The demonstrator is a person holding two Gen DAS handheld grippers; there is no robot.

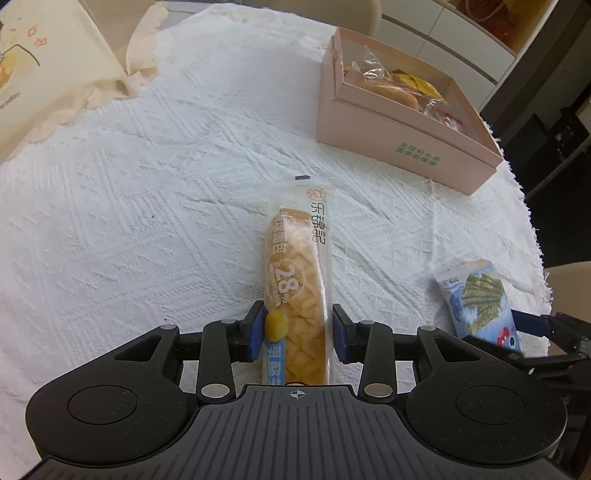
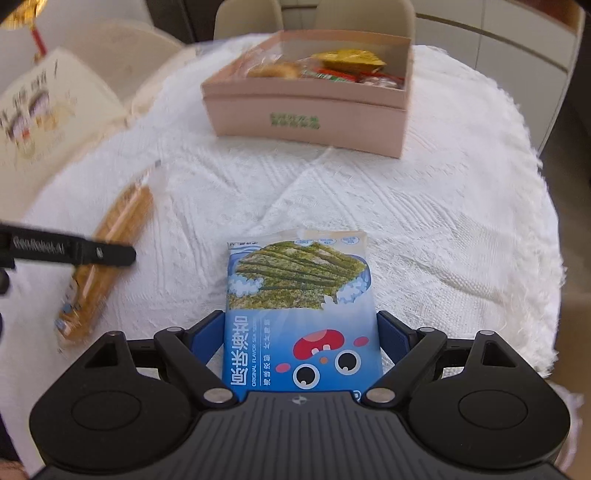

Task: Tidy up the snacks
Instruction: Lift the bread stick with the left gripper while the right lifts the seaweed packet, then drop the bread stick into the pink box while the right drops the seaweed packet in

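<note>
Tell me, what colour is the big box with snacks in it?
Pale pink box with green writing, seen best from the right wrist view.

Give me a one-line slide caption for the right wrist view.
Right tongs straddle a blue seaweed snack packet on the white tablecloth, facing the open pink snack box.

A home dining area, round table under a white textured tablecloth, cream upholstered dining chairs pulled up at the far side, white cabinet fronts behind, cartoon-printed cream tote bag, pink snack box on the cloth
</note>
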